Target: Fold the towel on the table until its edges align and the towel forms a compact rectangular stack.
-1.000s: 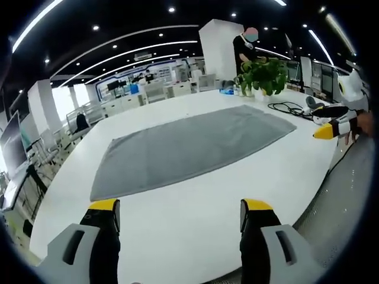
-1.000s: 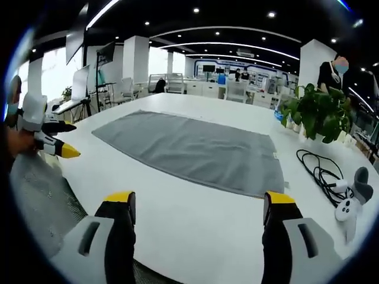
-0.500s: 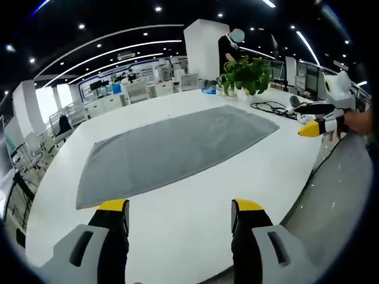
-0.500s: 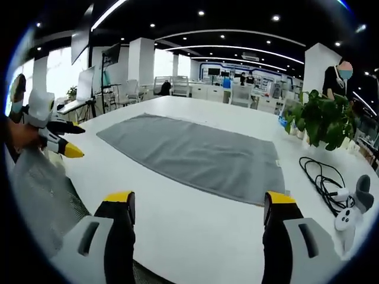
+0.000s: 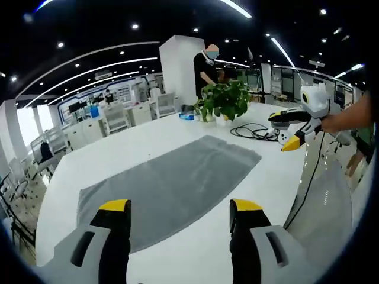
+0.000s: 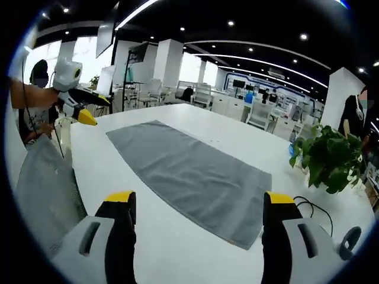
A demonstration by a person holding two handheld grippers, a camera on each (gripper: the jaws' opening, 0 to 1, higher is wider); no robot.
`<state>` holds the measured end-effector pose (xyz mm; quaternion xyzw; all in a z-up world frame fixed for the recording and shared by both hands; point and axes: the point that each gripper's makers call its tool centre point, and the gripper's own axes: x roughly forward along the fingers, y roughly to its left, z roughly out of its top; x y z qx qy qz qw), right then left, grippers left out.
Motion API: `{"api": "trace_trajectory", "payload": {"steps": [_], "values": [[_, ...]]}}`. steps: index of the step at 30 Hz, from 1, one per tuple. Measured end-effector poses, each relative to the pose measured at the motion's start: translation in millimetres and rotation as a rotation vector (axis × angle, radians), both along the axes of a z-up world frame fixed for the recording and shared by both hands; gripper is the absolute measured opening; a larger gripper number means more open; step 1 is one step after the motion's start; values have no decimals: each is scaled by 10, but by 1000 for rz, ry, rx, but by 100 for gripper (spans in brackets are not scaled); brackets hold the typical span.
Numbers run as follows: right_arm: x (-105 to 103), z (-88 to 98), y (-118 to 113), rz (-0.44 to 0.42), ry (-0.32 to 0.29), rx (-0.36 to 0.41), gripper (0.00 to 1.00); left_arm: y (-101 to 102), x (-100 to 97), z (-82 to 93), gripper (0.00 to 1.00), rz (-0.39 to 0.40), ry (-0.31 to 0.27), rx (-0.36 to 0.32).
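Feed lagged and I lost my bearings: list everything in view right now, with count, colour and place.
towel: 1, grey, spread flat on table
table: 1, white, under everything
plant: 1, green, far side past the towel's end
cable: 1, black, coiled beside plant
controller: 1, grey, table edge by cable
person: 1, dark top, standing behind plant
left gripper: 1, yellow-tipped, open, over towel's near edge
right gripper: 1, yellow-tipped, open, over towel's near edge
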<state>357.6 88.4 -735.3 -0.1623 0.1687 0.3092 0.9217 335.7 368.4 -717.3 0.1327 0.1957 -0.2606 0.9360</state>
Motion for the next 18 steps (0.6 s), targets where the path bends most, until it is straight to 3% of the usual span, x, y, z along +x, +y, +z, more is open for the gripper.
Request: {"api": "trace_trajectory", "payload": {"steps": [7, 12, 18], "values": [[252, 380, -301, 25, -65, -87, 90, -455, 23, 244, 70, -138, -40, 39], [353, 503, -632, 16, -61, -122, 90, -881, 63, 349, 70, -241, -71, 68], [524, 713, -962, -32, -75, -106, 89, -1279, 109, 414, 69, -312, -59, 55]]}}
